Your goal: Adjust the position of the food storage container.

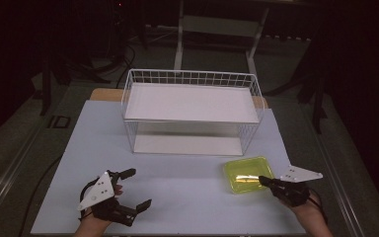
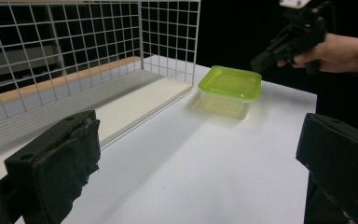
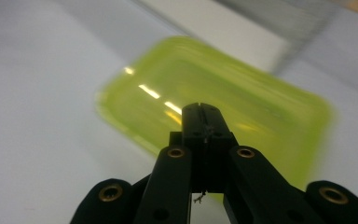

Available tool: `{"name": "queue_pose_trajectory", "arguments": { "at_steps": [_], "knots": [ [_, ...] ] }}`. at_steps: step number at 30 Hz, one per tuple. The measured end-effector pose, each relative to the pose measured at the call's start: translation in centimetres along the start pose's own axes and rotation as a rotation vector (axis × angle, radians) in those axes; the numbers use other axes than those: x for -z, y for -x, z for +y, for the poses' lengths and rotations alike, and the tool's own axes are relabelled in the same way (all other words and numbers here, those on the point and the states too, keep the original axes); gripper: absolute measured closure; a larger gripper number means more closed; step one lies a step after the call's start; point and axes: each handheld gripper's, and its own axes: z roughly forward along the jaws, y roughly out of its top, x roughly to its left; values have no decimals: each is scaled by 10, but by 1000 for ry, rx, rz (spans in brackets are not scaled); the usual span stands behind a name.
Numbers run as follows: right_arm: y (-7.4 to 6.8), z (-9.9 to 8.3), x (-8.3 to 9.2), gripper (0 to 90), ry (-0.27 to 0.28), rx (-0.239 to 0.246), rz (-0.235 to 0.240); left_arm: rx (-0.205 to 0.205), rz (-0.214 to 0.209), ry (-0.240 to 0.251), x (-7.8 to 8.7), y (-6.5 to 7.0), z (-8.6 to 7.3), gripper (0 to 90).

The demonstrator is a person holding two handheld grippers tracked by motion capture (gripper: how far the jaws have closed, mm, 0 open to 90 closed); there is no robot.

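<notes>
1. One white wire-mesh shelf rack (image 1: 192,111) with two flat white tiers is counted; it stands well ahead of both grippers on the one pale rectangular surface (image 1: 177,197), its open front towards them.

2. One translucent yellow-green square plastic container (image 1: 247,174), lid on, is counted. It rests on the surface directly ahead of the right gripper (image 1: 262,180) and just in front of the rack's right corner; from the left gripper (image 1: 135,187) it lies well off to the right and slightly ahead.

3. Two grippers are counted. The right gripper's jaws are pressed fully together with nothing between them, as the right gripper view (image 3: 200,112) shows; the tip hangs over the container's near edge, and whether it touches the lid cannot be told.

4. The left gripper's jaws are spread wide and hold nothing; it is parked near the surface's near-left edge, apart from everything.

5. The step in hand is judged to be the approach to the container, no grasp having been made.

6. For the next move, the right jaws would need to be opened and set across the container's rim, then closed, before any lift towards the rack.
</notes>
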Motion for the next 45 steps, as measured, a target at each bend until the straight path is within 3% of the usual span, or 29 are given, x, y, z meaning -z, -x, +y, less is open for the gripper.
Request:
{"name": "queue_pose_trajectory", "arguments": {
  "at_steps": [6,12,16,25,45],
  "knots": [
    [35,-8,4,900,-27,-35,-107,1,-3,-8,-1,0,-1,1],
    [55,-16,-4,900,-56,-57,-144,4,-6,-10,-1,0,-1,1],
    [59,-19,-11,900,-72,-56,-146,6,-5,-11,-1,0,-1,1],
    [54,-18,-19,900,-78,-62,-122,7,-7,-13,-2,0,-2,1],
    [16,4,-44,900,-47,14,-13,6,-14,-20,-2,1,-2,1]
  ]
}}
